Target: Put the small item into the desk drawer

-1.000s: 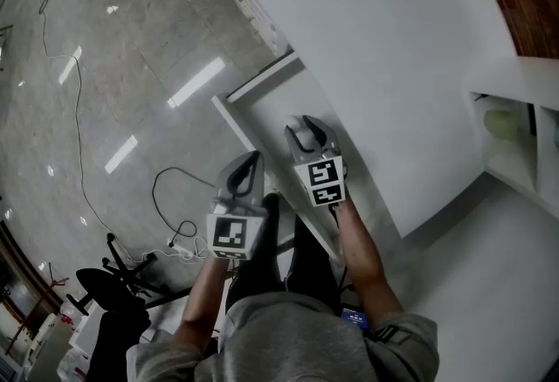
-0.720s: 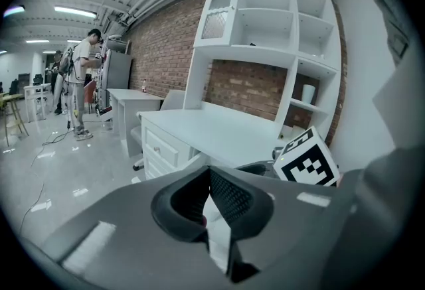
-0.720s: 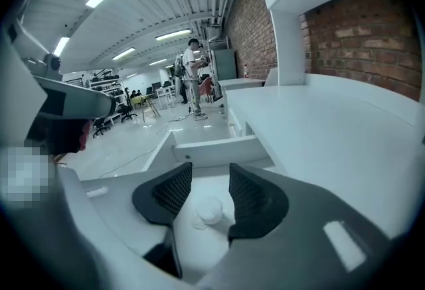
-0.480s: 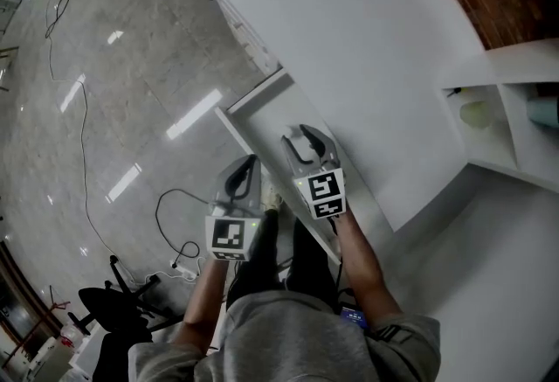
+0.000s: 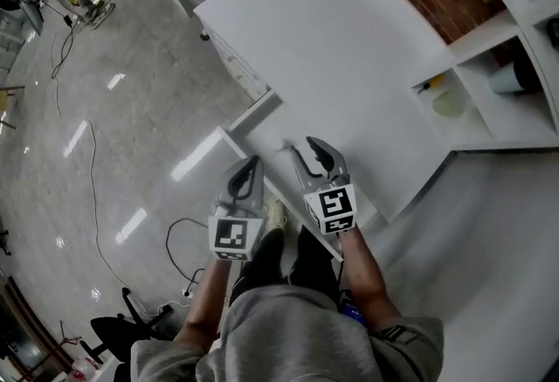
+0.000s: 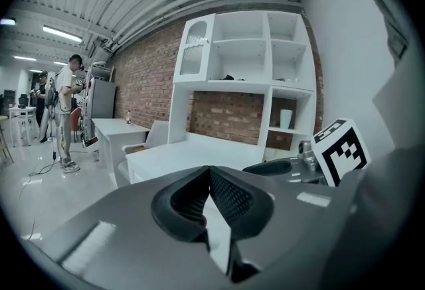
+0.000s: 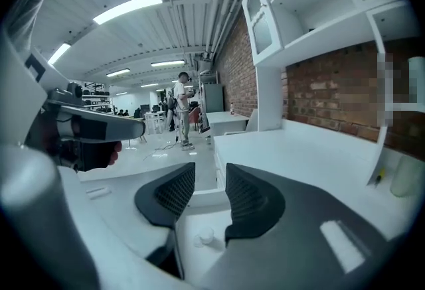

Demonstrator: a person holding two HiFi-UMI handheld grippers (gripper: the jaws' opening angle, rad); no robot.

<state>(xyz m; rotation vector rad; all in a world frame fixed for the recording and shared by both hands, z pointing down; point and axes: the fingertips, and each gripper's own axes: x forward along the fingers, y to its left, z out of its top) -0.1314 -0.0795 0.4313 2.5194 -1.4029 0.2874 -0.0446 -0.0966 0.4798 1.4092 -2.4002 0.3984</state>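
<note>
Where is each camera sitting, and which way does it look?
Head view: on the person's head, looking steeply down at desk, open drawer, floor; shows both arms, left tongs, right tongs.
Left gripper view: on the left tongs, looking along shut jaws toward shelves and brick wall; right tongs show too.
Right gripper view: on the right tongs, looking between closing, empty jaws into the drawer at a small round thing; left tongs show.
Shared: both gripper views see the brick wall.
</note>
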